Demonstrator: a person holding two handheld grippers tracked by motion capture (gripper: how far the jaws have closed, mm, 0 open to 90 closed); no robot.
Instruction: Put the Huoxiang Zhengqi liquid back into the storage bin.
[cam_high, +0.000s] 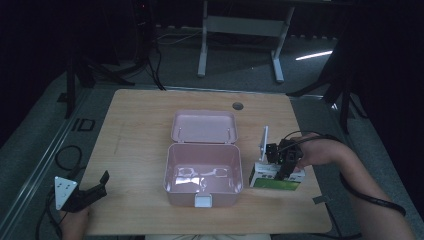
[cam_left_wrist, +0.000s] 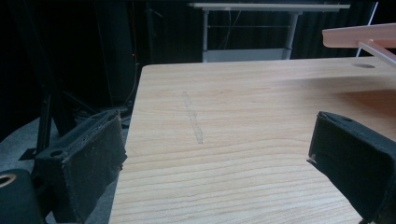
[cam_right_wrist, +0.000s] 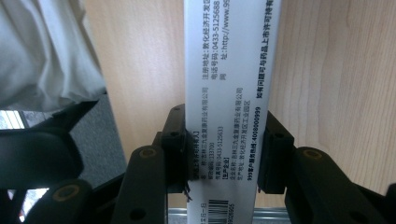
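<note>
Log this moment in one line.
right gripper: shut on carton | left gripper: open, idle | pink box: lid open

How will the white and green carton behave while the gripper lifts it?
The carton looks like thin card, so probably light and easy to dent. The right gripper clamps its narrow faces; the glossy print might slip. Being long, it may tip if released upright.

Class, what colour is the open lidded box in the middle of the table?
The box is pale pink with a white front latch; the high view shows it best.
</note>
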